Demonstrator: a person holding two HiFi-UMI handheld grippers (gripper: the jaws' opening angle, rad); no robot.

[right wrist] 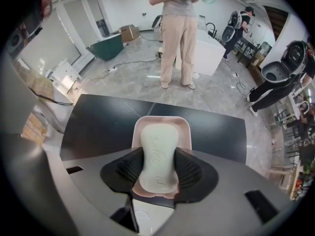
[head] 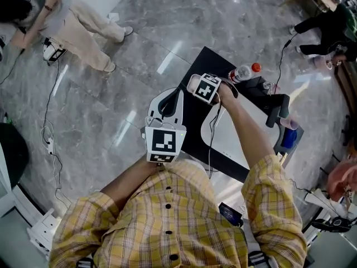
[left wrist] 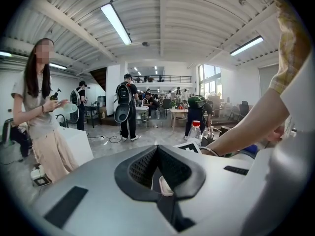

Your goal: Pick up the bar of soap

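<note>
Right gripper (right wrist: 158, 154): pointing down over the table; jaws wide; pads against both long sides of the bar of soap (right wrist: 157, 136)
Bar of soap: pale; lying lengthwise in a pink soap dish (right wrist: 162, 120); resting there, not lifted
Left gripper (left wrist: 157, 151): nearer the wearer, left of the right gripper; jaws drawn together; nothing between them
Surface: black tabletop (right wrist: 98, 122) carrying the dish; red-capped water bottle (head: 244, 71) at its far right; white surface (head: 234, 141) adjoining on the right
Room: grey marble floor (head: 167, 27); person in beige trousers (right wrist: 177, 38) standing beyond the table; open hall; ceiling strip lights (left wrist: 116, 23)
</note>
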